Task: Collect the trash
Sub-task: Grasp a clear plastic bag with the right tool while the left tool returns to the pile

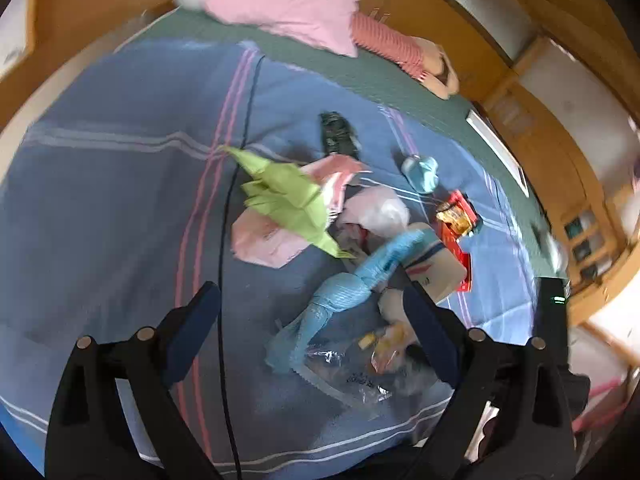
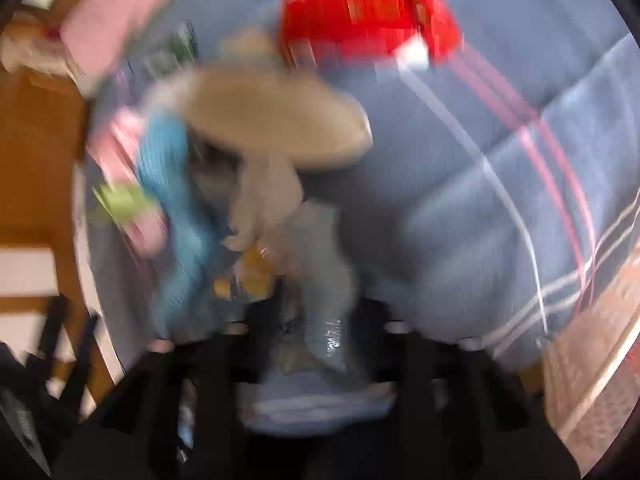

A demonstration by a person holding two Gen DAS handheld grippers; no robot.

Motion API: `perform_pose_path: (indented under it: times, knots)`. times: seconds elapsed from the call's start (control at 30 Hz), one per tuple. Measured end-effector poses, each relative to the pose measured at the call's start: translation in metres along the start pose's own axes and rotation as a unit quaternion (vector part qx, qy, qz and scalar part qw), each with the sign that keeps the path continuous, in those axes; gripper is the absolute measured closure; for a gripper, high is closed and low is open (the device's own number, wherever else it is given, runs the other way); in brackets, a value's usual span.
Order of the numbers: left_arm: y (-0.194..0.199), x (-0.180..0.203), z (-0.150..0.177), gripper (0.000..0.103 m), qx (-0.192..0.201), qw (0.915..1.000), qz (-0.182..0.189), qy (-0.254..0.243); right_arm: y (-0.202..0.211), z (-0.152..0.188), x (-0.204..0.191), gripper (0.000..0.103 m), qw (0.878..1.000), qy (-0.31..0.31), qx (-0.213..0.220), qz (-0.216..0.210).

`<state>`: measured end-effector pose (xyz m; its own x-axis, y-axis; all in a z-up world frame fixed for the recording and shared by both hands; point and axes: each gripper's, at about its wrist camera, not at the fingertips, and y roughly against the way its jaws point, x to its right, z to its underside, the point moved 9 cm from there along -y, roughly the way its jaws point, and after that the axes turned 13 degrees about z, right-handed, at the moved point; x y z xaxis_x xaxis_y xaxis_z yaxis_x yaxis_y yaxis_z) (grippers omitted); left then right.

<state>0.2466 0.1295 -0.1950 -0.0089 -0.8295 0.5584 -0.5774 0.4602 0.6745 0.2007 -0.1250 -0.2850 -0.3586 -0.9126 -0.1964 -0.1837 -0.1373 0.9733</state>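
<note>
Trash lies heaped mid-bed on a blue blanket (image 1: 120,200): green paper (image 1: 286,196), a pink bag (image 1: 268,240), a blue bag (image 1: 360,280), a carton (image 1: 436,272), a red wrapper (image 1: 456,220) and a clear wrapper (image 1: 352,376). The left gripper (image 1: 316,320) hangs above the near edge, jaws wide and empty, apparently poised to pick. The right gripper (image 2: 296,320), badly blurred, shows jaws drawn narrow around the clear wrapper's (image 2: 328,288) edge; a firm hold cannot be confirmed.

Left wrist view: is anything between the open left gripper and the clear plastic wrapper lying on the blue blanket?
Nothing visible does. The left gripper is open above the clear plastic wrapper; only the blue net sleeve overlaps its near edge.
</note>
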Motion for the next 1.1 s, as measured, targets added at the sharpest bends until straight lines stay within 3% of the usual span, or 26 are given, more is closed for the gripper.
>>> perform_pose_path:
  times: [0.1,0.2,0.37,0.47,0.73,0.8,0.87,1.0,1.1]
  knots:
    - [-0.001,-0.017,0.002,0.011,0.005,0.9994,-0.006,0.034,0.033,-0.011,-0.006,0.088,0.992,0.023,0.119,0.019]
    - [-0.006,-0.017,0.004,0.011,0.000,0.9991,-0.004,0.041,0.056,-0.009,-0.011,0.089,0.982,0.040,0.182,0.012]
    - [-0.022,-0.013,0.014,0.011,-0.023,0.9992,-0.012,0.031,0.071,-0.009,0.005,0.089,0.979,-0.011,0.203,-0.028]
    - [-0.033,-0.014,0.014,0.011,-0.028,0.9990,-0.023,0.027,0.086,-0.004,0.015,0.089,0.970,-0.041,0.234,-0.056]
    - [-0.066,0.005,0.018,0.011,-0.045,0.9990,-0.004,-0.002,0.094,-0.002,0.018,0.089,0.964,-0.065,0.249,-0.065]
    - [-0.076,0.014,0.024,0.024,-0.055,0.9982,-0.001,-0.023,0.095,-0.003,0.020,0.089,0.964,-0.067,0.249,-0.067]
    - [-0.083,0.018,0.030,0.046,-0.067,0.9972,0.001,-0.032,0.093,-0.003,0.021,0.089,0.964,-0.069,0.246,-0.068]
    - [-0.095,0.024,0.043,0.062,-0.096,0.9941,0.003,-0.049,0.091,-0.005,0.025,0.089,0.965,-0.073,0.242,-0.068]
    - [-0.102,0.019,0.051,0.080,-0.115,0.9914,-0.016,-0.059,0.091,-0.004,0.025,0.089,0.965,-0.073,0.241,-0.069]
